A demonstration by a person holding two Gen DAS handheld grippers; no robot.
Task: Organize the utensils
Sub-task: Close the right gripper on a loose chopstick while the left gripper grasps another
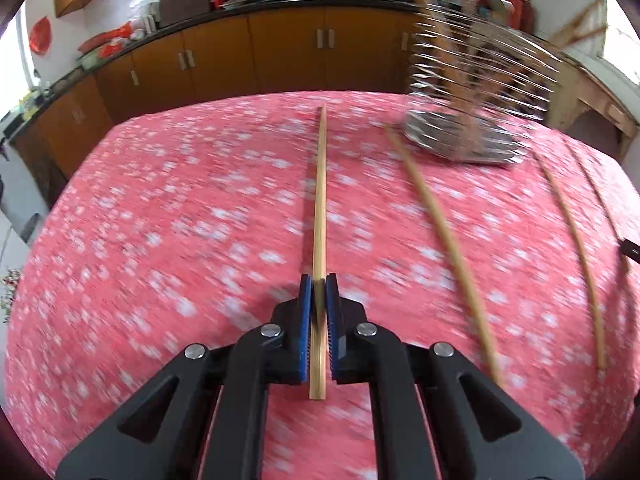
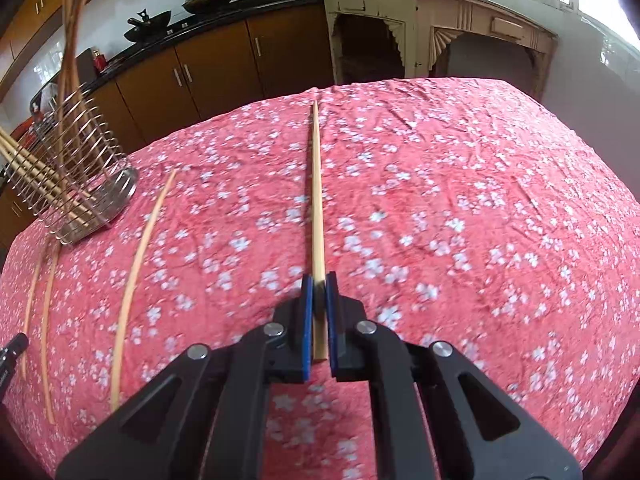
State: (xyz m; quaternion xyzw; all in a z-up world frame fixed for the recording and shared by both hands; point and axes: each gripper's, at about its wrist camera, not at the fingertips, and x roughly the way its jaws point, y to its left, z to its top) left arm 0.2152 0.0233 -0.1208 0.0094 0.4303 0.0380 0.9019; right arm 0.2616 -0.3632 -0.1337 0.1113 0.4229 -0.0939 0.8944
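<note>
Though blurred, pink floral cloth (image 1: 168, 216) apparently meets brown kitchen cabinets (image 1: 224, 60).

text: none legible | labels: none | brands: none | numbers: none | signs: none

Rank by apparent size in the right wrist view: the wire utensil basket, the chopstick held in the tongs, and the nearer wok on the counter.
1. Wire utensil basket, the biggest area in frame.
2. Held chopstick, long but thin; nearness to the camera inflates it, so its place against the basket is unsure.
3. Wok, smallest, though it sits far back.
</note>
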